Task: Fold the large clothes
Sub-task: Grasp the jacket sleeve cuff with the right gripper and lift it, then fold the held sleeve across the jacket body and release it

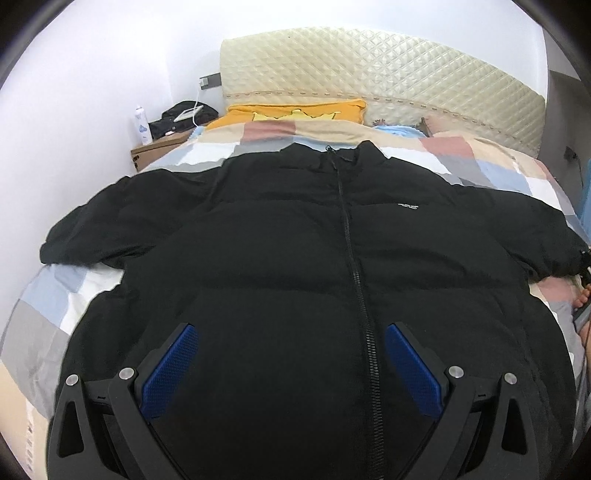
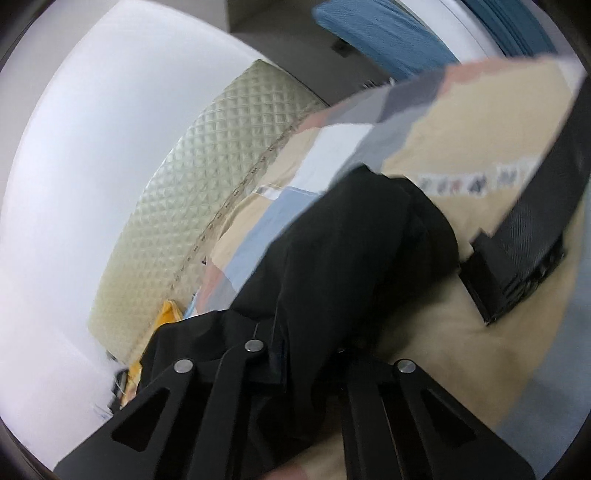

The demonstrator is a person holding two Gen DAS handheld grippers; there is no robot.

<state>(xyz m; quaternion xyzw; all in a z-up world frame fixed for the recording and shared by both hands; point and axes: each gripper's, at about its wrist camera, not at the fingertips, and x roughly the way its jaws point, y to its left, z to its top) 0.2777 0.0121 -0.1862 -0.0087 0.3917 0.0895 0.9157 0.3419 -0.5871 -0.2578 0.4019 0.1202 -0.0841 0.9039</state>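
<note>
Now black jacket (image 1: 280,236) under spread left gripper (image 1: 291,365), sleeve (image 2: 354,236) clamped in right gripper (image 2: 314,350).

Ahead of you the bed carries a patchwork quilt (image 1: 122,295) in grey, white, blue, pink and beige squares. Behind it stands a cream quilted headboard (image 1: 369,66), with an orange pillow (image 1: 295,112) lying against it. To your left, a wooden nightstand (image 1: 155,151) holds a white bottle (image 1: 142,125) and a black bag (image 1: 184,116). You see blue curtain fabric (image 2: 388,33) by the bed's far side.
</note>
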